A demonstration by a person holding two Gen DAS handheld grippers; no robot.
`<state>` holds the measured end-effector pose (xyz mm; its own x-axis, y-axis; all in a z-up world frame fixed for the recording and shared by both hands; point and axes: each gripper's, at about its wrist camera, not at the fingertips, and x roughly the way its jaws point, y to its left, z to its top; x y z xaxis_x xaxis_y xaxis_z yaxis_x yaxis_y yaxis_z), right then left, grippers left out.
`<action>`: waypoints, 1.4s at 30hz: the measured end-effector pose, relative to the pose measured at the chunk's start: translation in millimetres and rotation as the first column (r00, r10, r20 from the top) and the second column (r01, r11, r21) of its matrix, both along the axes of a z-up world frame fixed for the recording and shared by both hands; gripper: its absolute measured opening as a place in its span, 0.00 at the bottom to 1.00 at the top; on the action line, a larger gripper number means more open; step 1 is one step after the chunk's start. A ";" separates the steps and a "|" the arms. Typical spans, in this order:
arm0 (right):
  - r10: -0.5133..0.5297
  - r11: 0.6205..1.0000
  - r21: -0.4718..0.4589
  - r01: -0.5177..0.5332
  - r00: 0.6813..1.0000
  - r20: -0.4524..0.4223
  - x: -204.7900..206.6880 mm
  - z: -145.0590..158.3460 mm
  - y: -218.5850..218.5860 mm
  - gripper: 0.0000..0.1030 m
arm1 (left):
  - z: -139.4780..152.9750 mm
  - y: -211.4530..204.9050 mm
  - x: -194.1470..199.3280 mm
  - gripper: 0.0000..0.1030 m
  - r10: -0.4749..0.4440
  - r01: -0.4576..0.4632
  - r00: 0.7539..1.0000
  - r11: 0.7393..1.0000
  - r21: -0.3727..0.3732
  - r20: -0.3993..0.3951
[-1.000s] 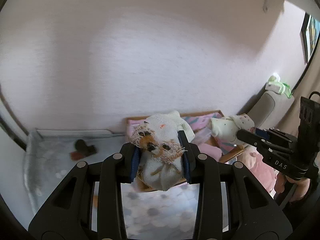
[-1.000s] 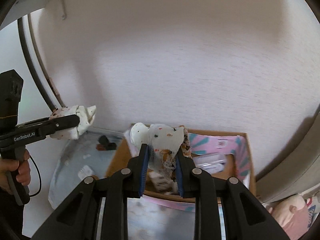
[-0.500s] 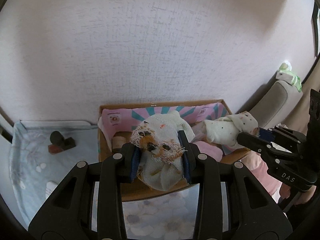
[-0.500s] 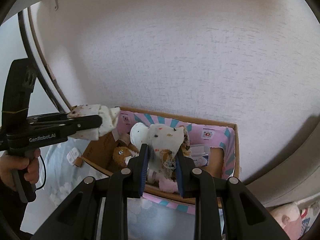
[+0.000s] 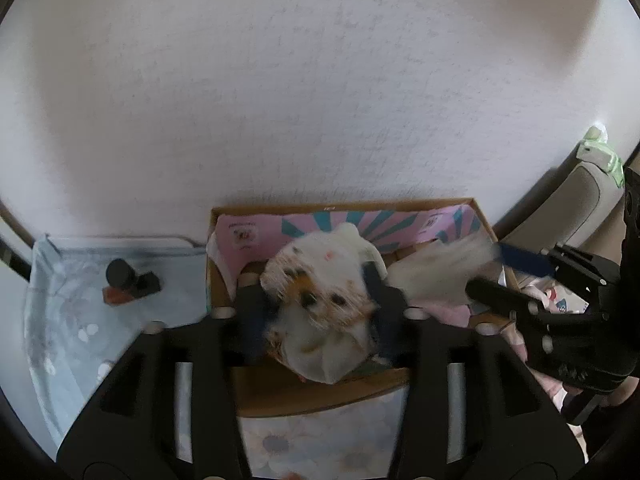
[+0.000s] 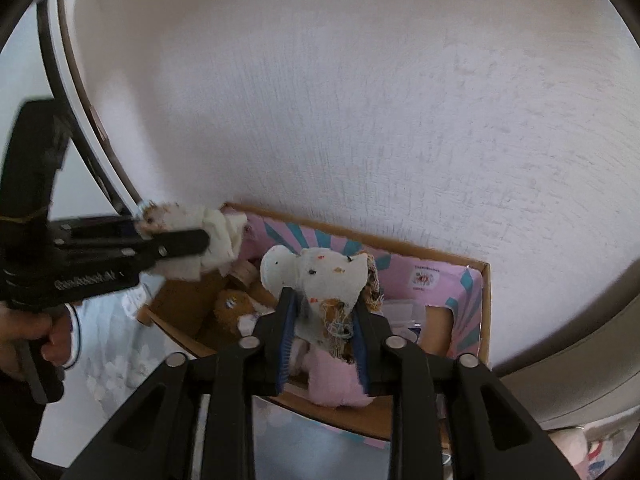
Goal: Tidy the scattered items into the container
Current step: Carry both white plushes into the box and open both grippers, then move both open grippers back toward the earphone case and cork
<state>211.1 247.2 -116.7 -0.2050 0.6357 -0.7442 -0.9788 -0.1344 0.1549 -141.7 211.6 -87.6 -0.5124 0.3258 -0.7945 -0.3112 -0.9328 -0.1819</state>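
Note:
A cardboard box (image 5: pixel 320 394) with a pink and teal lining stands against the wall; it also shows in the right wrist view (image 6: pixel 482 300). My left gripper (image 5: pixel 316 312) is shut on a frayed white cloth (image 5: pixel 320 280) with orange and dark spots, held over the box. My right gripper (image 6: pixel 324 320) is shut on a similar white spotted cloth (image 6: pixel 320 276), above the box's front edge. Each gripper shows in the other's view: the right gripper (image 5: pixel 496 276) and the left gripper (image 6: pixel 188 240). The box holds a pink plush (image 6: pixel 336 376) and a brown plush (image 6: pixel 230 312).
A small dark cylinder with a red block (image 5: pixel 124 280) lies on the light blue floral sheet (image 5: pixel 60 320) left of the box. A white textured wall (image 5: pixel 320 100) rises right behind the box. A beige chair back (image 5: pixel 576 200) stands at the right.
Both grippers have moved forward and down to the box with their cloths still held. The box now fills more of both views.

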 end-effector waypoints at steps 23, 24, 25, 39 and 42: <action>-0.133 0.991 0.017 0.134 0.989 -0.072 6.6 30.8 -21.4 0.67 | 60.1 -59.2 22.9 0.99 0.035 -0.030 0.995 0.998 0.056 -0.099; -0.136 0.990 0.015 0.137 0.988 -0.071 6.0 31.8 -22.1 0.67 | 64.7 -63.0 23.5 0.99 0.047 -0.042 0.993 0.998 0.055 -0.111; -0.144 0.989 0.012 0.145 0.988 -0.060 4.0 34.0 -23.1 0.67 | 69.7 -69.4 26.1 0.99 0.064 -0.058 0.990 0.997 0.048 -0.129; 0.029 0.989 0.144 -0.026 0.999 -0.023 -69.1 76.4 -38.6 0.67 | 111.8 -175.1 48.6 0.99 0.127 -0.112 0.971 0.990 0.080 -0.201; 0.099 0.981 0.166 -0.100 0.995 0.018 -100.7 77.5 -38.0 0.67 | 103.6 -198.5 54.7 0.99 0.124 -0.118 0.973 0.992 0.045 -0.196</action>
